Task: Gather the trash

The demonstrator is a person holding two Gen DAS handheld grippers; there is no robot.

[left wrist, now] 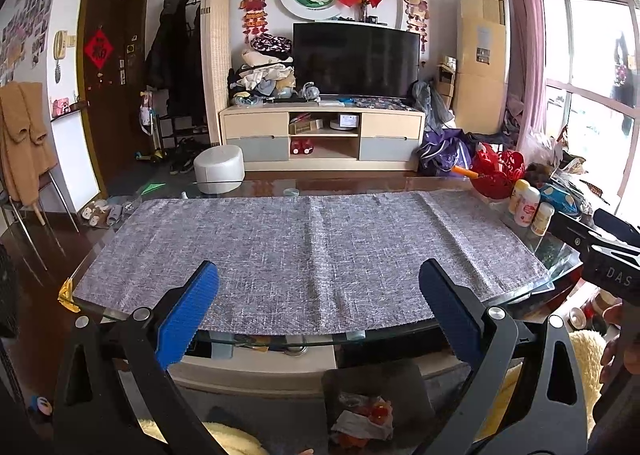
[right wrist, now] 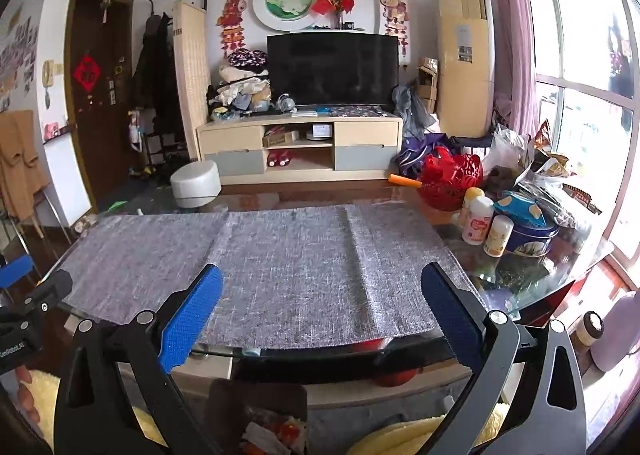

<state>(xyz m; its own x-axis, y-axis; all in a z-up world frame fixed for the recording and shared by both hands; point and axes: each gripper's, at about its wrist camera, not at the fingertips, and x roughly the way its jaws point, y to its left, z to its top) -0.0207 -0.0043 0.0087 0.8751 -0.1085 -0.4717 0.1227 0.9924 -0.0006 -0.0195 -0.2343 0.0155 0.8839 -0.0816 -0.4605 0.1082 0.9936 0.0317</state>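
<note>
A grey woven mat (left wrist: 312,251) covers the glass table (left wrist: 100,311); the mat also shows in the right wrist view (right wrist: 280,267). My left gripper (left wrist: 318,283) is open and empty, held above the table's near edge. My right gripper (right wrist: 322,287) is open and empty, also above the near edge. Below the table edge stands a dark bin (left wrist: 376,395) holding crumpled paper and red wrappers (left wrist: 364,419); it also shows in the right wrist view (right wrist: 256,411). The right gripper's body shows at the right of the left wrist view (left wrist: 600,255).
On the table's right end stand a red basket (right wrist: 448,179), small white bottles (right wrist: 478,221), a blue tin (right wrist: 528,231) and bags (right wrist: 540,163). A white stool (right wrist: 196,183) stands beyond the table. A TV cabinet (right wrist: 300,147) is at the far wall.
</note>
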